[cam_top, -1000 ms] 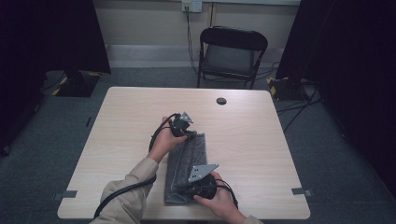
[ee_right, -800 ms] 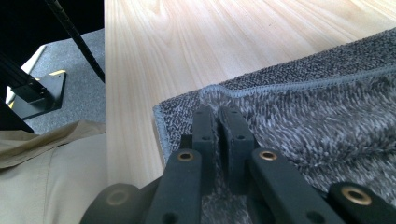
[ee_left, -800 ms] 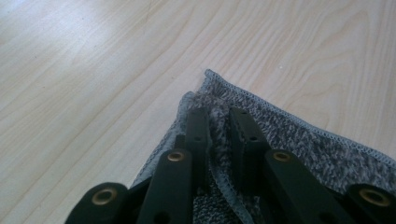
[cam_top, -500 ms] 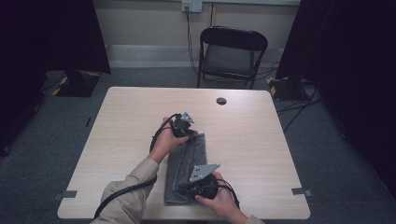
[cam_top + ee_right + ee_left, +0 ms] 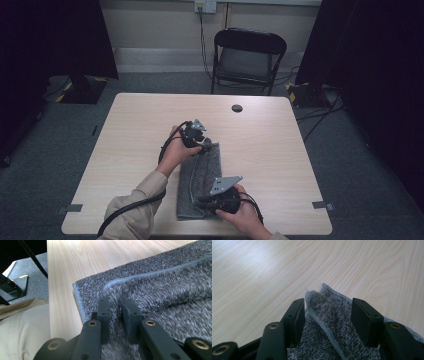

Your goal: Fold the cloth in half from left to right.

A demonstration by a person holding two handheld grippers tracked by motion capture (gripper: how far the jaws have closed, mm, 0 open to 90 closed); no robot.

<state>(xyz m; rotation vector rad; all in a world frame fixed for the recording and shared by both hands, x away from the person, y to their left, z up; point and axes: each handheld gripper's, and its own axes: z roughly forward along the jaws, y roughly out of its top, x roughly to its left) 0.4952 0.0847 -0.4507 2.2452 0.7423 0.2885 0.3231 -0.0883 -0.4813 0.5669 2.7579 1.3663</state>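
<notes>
A grey towel lies folded in a long strip at the front middle of the wooden table. My left gripper is at the strip's far end. In the left gripper view it stands open, and a raised corner of the towel pokes up between the jaws. At the near end my right gripper is shut on the towel. In the right gripper view its jaws pinch a ridge of the upper layer, just inside the near corner.
A small black disc sits on the table toward the far edge. A black folding chair stands behind the table. The table's front edge runs close to my right gripper, with a beige sleeve beside it.
</notes>
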